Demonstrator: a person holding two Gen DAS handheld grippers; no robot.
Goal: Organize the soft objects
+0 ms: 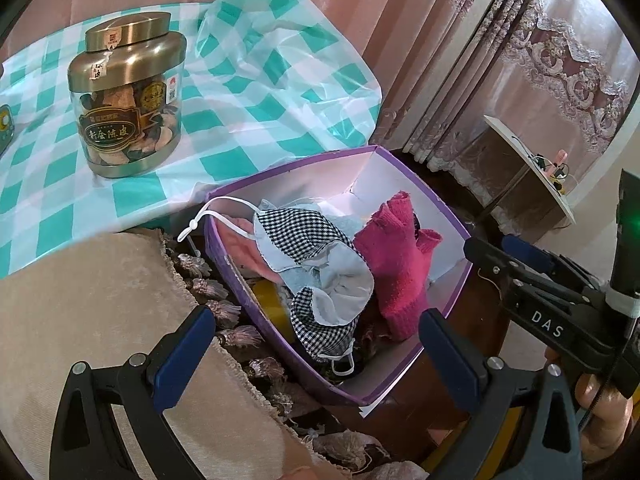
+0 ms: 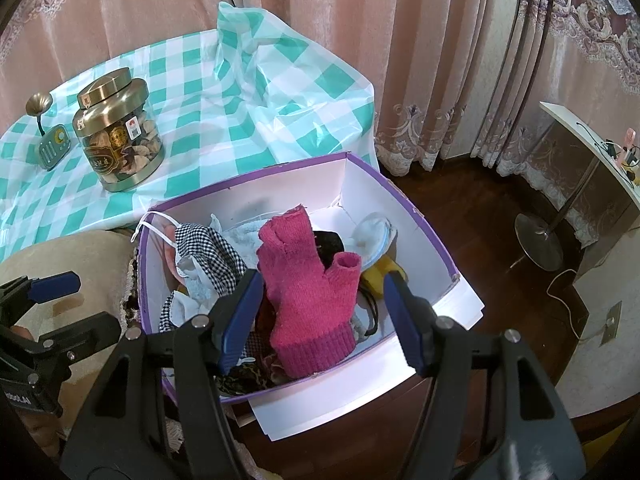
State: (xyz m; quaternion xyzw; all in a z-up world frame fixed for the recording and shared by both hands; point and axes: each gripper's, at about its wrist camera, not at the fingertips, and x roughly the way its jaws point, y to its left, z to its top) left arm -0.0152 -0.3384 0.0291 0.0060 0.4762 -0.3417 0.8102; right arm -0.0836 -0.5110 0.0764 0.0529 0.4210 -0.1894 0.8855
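A purple box point(image 1: 424, 192) point(image 2: 400, 204) with white inner walls holds a heap of soft things. A pink fingerless glove point(image 1: 396, 264) point(image 2: 312, 292) lies on top. Beside it are a black-and-white checked face mask point(image 1: 304, 232) point(image 2: 208, 244), a white cup mask point(image 2: 372, 236) and pale blue cloth. My right gripper point(image 2: 322, 320) hovers open over the glove, its blue pads point(image 2: 240, 320) apart from the wool. My left gripper point(image 1: 318, 356) point(image 2: 80, 304) stands open over the box's near left side, holding nothing.
A gold-lidded jar point(image 1: 128, 96) point(image 2: 120, 128) stands on the teal checked tablecloth point(image 1: 260, 92) behind the box. A beige tasselled cushion point(image 1: 80, 300) lies to the left. Pink curtains hang behind. A side table with a round metal base point(image 2: 540, 236) stands on the dark floor at right.
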